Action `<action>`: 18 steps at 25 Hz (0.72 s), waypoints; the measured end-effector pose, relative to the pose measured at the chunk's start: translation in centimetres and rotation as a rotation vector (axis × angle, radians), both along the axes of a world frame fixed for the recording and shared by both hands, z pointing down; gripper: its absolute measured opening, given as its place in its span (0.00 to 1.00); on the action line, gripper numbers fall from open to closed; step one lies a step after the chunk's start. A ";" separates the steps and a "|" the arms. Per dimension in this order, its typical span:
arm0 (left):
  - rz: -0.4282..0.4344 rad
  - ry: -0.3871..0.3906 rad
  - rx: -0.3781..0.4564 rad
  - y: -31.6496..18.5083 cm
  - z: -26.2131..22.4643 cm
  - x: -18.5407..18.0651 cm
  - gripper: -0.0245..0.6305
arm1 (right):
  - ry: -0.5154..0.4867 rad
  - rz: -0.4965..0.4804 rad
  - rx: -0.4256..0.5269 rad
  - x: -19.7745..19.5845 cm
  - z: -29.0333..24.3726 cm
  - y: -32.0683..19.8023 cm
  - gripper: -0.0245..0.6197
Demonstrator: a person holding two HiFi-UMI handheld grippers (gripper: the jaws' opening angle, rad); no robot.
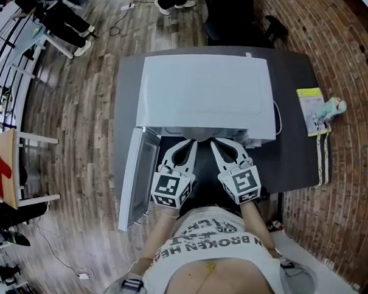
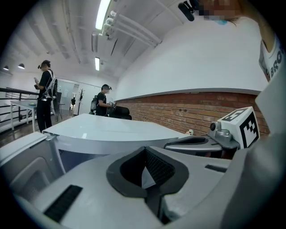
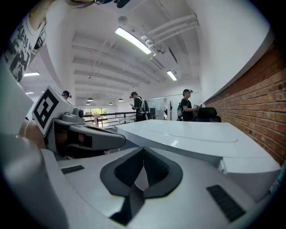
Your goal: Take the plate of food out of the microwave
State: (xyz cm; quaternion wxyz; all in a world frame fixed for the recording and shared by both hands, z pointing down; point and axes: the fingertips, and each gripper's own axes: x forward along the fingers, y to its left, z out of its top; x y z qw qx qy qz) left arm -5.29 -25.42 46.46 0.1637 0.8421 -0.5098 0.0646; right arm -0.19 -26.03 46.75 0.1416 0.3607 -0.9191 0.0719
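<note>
A white microwave [image 1: 203, 91] stands on a dark grey table [image 1: 294, 163], seen from above, with its door [image 1: 138, 176] swung open to the left. The plate of food does not show in any view; the microwave's top hides the cavity. My left gripper [image 1: 193, 142] and right gripper [image 1: 215, 141] sit side by side just in front of the opening, tips pointing at it. Both are shut with nothing between the jaws. In the left gripper view the shut tips [image 2: 144, 151] face the microwave's top edge [image 2: 103, 130]; the right gripper view shows its tips [image 3: 143, 150] the same way.
A yellow-green booklet [image 1: 311, 110] and a small pale figure [image 1: 333, 108] lie at the table's right edge beside a brick surface [image 1: 344, 57]. A white cable [image 1: 278, 118] runs off the microwave's right side. People [image 2: 44, 100] stand far behind. A board with a red arrow [image 1: 2, 169] is at the left.
</note>
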 end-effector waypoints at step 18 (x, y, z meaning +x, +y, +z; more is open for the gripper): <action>0.009 0.002 -0.148 -3.1 7.6 -4.0 0.05 | 0.140 0.095 -0.144 -0.9 8.4 -3.3 0.05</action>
